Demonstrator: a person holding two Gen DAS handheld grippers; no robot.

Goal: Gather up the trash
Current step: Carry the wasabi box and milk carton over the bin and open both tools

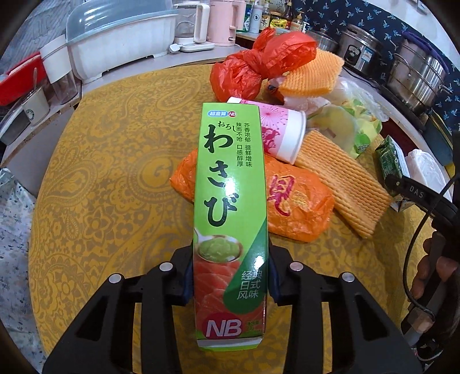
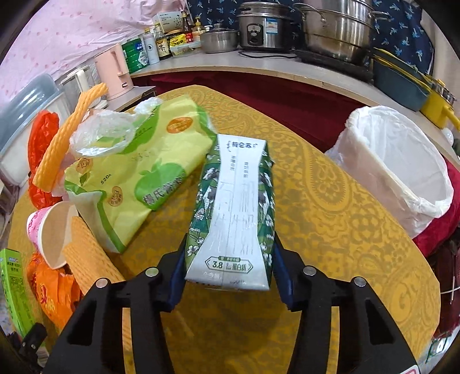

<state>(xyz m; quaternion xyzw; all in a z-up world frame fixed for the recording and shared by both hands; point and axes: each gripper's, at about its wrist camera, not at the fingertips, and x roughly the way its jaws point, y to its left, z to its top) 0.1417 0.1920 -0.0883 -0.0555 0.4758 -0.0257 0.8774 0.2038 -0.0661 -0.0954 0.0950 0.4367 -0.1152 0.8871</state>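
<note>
My left gripper (image 1: 230, 276) is shut on a long green wasabi box (image 1: 230, 201) and holds it above the yellow table (image 1: 100, 201). My right gripper (image 2: 228, 259) is shut on a squashed green and white milk carton (image 2: 235, 213), also above the table. The carton shows at the right edge of the left wrist view (image 1: 391, 161). A bin lined with a white bag (image 2: 402, 172) stands at the table's right edge. A pile of trash lies ahead: a red bag (image 1: 258, 66), an orange bag (image 1: 293, 204), a pink paper cup (image 1: 276, 132), foam netting (image 1: 339, 172) and a yellow-green wrapper (image 2: 143, 169).
A counter behind holds steel pots (image 2: 333, 28), a rice cooker (image 2: 264, 26), bottles (image 2: 161, 43), a pink kettle (image 2: 115, 72) and a white dish rack (image 1: 120, 43). A hand grips the right tool (image 1: 431, 273).
</note>
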